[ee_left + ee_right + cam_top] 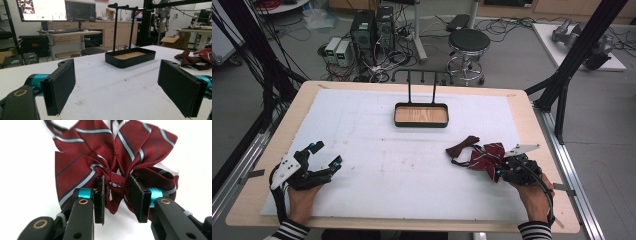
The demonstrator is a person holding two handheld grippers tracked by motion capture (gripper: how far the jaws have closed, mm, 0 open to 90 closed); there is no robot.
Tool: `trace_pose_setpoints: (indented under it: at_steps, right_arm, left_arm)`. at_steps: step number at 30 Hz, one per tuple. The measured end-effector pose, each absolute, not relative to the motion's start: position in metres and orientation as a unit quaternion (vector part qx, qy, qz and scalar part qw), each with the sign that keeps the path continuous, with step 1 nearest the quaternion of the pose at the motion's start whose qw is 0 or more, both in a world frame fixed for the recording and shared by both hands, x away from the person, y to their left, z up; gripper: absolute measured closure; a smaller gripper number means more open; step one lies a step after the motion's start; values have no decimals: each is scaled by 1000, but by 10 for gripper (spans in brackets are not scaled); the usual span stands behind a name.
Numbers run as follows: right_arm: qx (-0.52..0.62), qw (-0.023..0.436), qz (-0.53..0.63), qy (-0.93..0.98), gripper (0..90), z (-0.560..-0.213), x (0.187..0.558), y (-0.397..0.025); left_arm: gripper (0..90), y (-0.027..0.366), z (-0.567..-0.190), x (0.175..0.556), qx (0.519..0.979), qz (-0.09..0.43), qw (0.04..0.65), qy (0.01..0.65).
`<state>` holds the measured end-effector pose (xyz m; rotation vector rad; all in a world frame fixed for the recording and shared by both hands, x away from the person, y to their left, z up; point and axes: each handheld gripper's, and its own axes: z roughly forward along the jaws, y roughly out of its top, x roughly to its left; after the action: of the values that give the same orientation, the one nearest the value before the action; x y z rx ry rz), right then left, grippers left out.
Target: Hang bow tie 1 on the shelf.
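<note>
Nearby, the right gripper (116, 192) is closing its jaws on the centre knot of the striped red bow tie (110, 157), which is lying on the white table cover (377, 165) at the person's right with a dark plain bow tie (462, 146) just beyond it, so the work looks barely begun. The left gripper (326, 155) is hovering with jaws wide apart, holding nothing (idle, I'd say). Farther off, the black tray (421, 123) under its hanging rack (422, 76) is sitting empty, wood floor bare.

A lab: computer towers (372, 30), monitors (56, 10), loose cables (507, 25), workbenches (72, 33).
</note>
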<state>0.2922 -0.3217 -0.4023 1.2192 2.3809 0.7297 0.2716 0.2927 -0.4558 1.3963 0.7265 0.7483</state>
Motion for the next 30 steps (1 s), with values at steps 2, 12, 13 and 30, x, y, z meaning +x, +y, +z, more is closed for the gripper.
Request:
trace_pose_setpoints:
  at_steps: [2, 12, 13, 30]
  right_arm:
    - [433, 192, 282, 834, 676, -395, 291, -322]
    - [430, 217, 338, 808, 675, -378, 288, -322]
    - [431, 222, 347, 803, 675, -375, 287, -322]
    - [419, 258, 446, 748, 675, -344, 289, -311]
  left_arm:
    - [152, 293, -456, 272, 614, 329, 643, 318]
    - [152, 293, -456, 272, 613, 328, 644, 319]
    - [152, 293, -456, 272, 613, 328, 644, 319]
    - [152, 293, -456, 272, 614, 329, 643, 319]
